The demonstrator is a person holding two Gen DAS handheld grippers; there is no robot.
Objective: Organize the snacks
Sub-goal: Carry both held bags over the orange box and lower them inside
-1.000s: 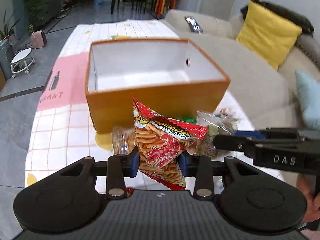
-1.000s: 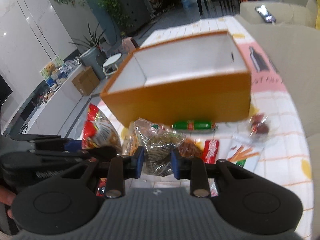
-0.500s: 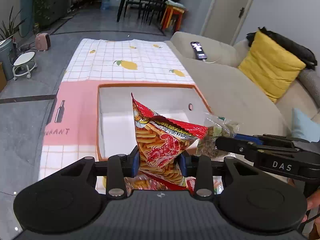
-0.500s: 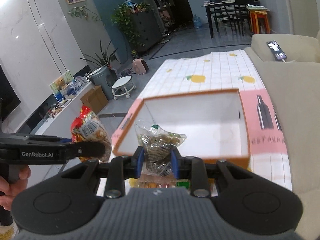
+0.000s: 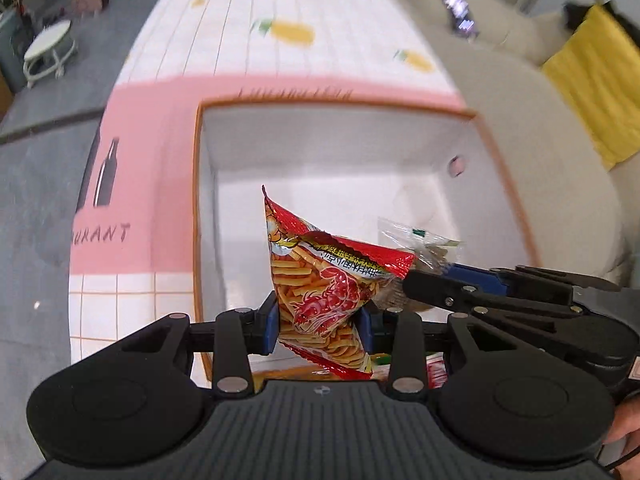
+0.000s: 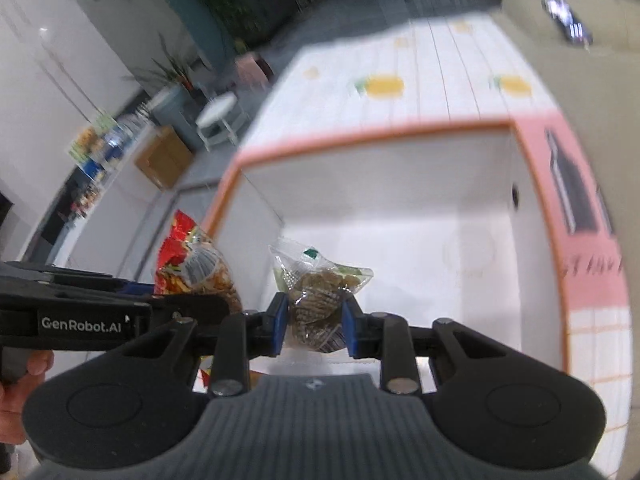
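Observation:
My left gripper (image 5: 318,330) is shut on a red bag of shrimp sticks (image 5: 324,280), held over the near part of an orange box (image 5: 340,106) with a white, empty inside. My right gripper (image 6: 314,328) is shut on a clear packet of brown snacks (image 6: 316,288), also above the box (image 6: 400,132). In the left wrist view the right gripper's fingers (image 5: 444,290) reach in from the right with the clear packet (image 5: 420,240). In the right wrist view the left gripper (image 6: 188,312) comes in from the left with the red bag (image 6: 192,264).
The box stands on a tablecloth (image 5: 280,32) with pink and lemon patterns. A beige sofa (image 5: 540,120) with a yellow cushion (image 5: 600,80) and a phone (image 5: 460,12) lies to the right. More snack packets (image 5: 434,372) peek out below the grippers. A hand (image 6: 24,384) holds the left gripper.
Both grippers have travelled forward from in front of the box to above its open top, tilting further down, each still carrying its packet. The loose snacks on the cloth have dropped behind them.

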